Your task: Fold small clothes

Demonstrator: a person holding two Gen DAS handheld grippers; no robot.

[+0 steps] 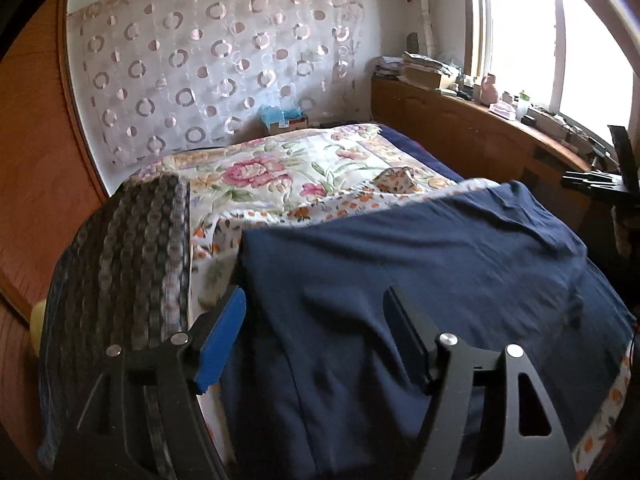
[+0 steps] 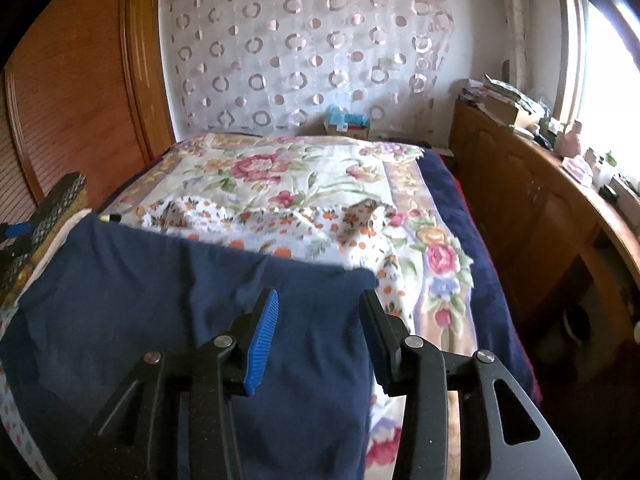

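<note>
Nearest the cameras, the left gripper (image 1: 316, 312) and right gripper (image 2: 320, 316) both stand with jaws apart, nothing pinched, above the navy garment (image 1: 420, 264) lying spread on the floral bedspread (image 1: 280, 168). A fold looks just laid; next, I judge, comes pinching an edge. Beyond, a patterned curtain (image 1: 208, 60) hangs.

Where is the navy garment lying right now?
In both wrist views the navy garment lies spread on the bed's near end, on the orange-flowered cloth.
</note>
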